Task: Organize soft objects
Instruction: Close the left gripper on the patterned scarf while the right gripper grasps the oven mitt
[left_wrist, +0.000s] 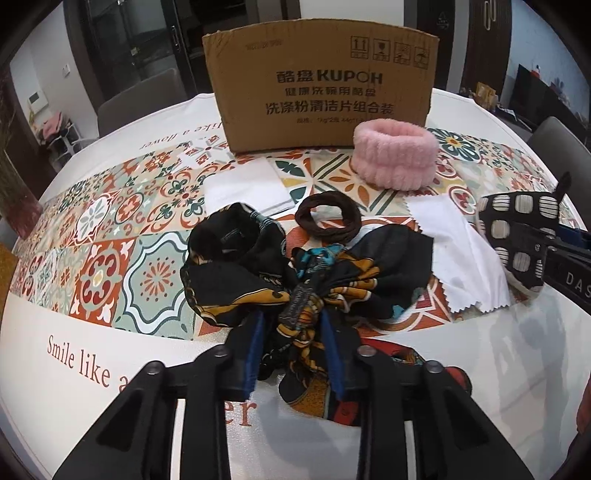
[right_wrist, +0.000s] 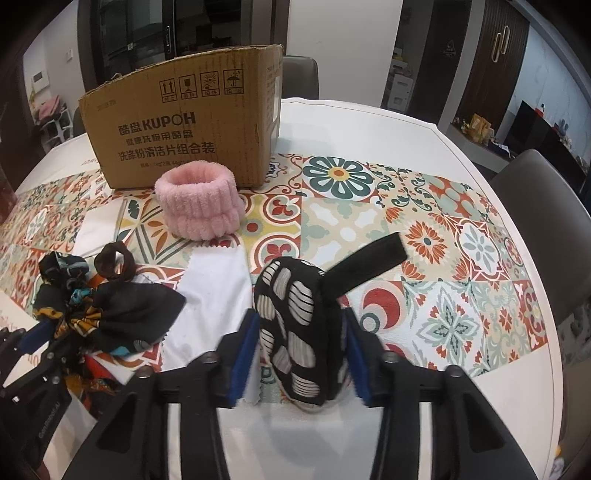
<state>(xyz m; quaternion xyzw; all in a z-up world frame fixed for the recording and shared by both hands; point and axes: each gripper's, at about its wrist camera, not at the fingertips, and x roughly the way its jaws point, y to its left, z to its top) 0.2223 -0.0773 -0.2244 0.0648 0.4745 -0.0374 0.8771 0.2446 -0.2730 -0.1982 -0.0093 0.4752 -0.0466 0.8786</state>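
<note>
My left gripper (left_wrist: 293, 325) is shut on a black, gold and teal patterned bow scarf (left_wrist: 236, 269), whose knot sits between the blue pads; it also shows in the right wrist view (right_wrist: 110, 314). My right gripper (right_wrist: 301, 325) is shut on a black pad with white striped patches (right_wrist: 295, 325) and a black loop strap, standing on edge; the pad shows in the left wrist view (left_wrist: 517, 229). A pink fluffy band (left_wrist: 393, 155) (right_wrist: 199, 206) and a brown hair tie (left_wrist: 327, 218) (right_wrist: 112, 264) lie on the patterned tablecloth.
An open KUPOH cardboard box (left_wrist: 317, 88) (right_wrist: 184, 125) stands at the table's far side behind the pink band. White cloths (left_wrist: 245, 188) (left_wrist: 465, 254) (right_wrist: 210, 306) lie flat on the table. Grey chairs (right_wrist: 543, 199) stand around the white round table (right_wrist: 388, 118).
</note>
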